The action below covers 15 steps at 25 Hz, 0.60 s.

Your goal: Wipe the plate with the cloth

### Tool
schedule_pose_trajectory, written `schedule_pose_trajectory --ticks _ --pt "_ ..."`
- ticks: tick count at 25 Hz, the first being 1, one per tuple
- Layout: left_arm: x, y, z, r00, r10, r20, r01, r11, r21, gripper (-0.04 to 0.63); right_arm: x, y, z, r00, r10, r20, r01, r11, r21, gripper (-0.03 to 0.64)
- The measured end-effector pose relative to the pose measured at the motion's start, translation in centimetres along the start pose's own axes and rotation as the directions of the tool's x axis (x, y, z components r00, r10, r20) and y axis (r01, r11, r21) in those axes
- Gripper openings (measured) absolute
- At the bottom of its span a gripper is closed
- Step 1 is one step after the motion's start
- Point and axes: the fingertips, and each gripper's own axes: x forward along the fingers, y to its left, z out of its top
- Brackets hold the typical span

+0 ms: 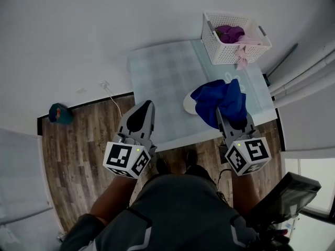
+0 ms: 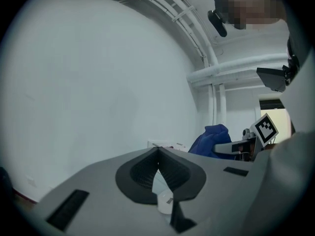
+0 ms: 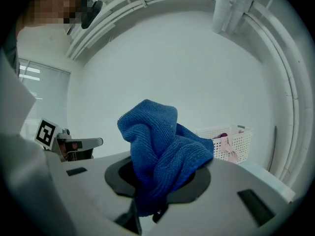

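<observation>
My right gripper (image 1: 224, 113) is shut on a bunched blue cloth (image 1: 220, 101), which hangs over the near right part of the table. A white plate (image 1: 188, 104) shows only as a sliver at the cloth's left edge; the rest is hidden under the cloth. In the right gripper view the blue cloth (image 3: 158, 141) bulges up out of the gripper (image 3: 156, 183) and hides its fingertips. My left gripper (image 1: 147, 105) is shut with nothing in it, over the table's near left edge. In the left gripper view its jaws (image 2: 158, 151) meet, and the blue cloth (image 2: 212, 139) shows to the right.
The table (image 1: 162, 72) carries a pale checked covering. A white basket (image 1: 234, 40) with purple and pink cloths stands at its far right corner; the same basket (image 3: 230, 141) appears in the right gripper view. A teal object (image 1: 60, 113) and a cable (image 1: 111, 93) lie on the wooden floor at left.
</observation>
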Motion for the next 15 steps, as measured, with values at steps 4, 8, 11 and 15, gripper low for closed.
schedule_pose_trajectory --ticks 4,8,11,15 --pt "0.0 -0.6 1.1 1.0 0.022 0.017 -0.022 1.0 0.02 0.009 -0.1 -0.5 0.9 1.0 0.01 0.017 -0.009 1.0 -0.006 0.117" --pt "0.6 -1.5 1.5 0.999 0.025 0.021 -0.025 0.999 0.023 0.009 -0.4 -1.5 1.2 1.0 0.01 0.018 -0.01 1.0 -0.007 0.117" --pt "1.0 -2.0 1.6 1.0 0.023 0.021 -0.023 0.999 0.028 0.009 -0.5 -2.0 1.5 0.999 0.019 0.027 -0.018 1.0 -0.009 0.117" --pt "1.3 -2.5 1.2 1.0 0.021 0.015 -0.021 1.0 0.021 0.009 -0.7 -2.3 1.6 0.999 0.029 0.032 -0.028 0.999 -0.018 0.117"
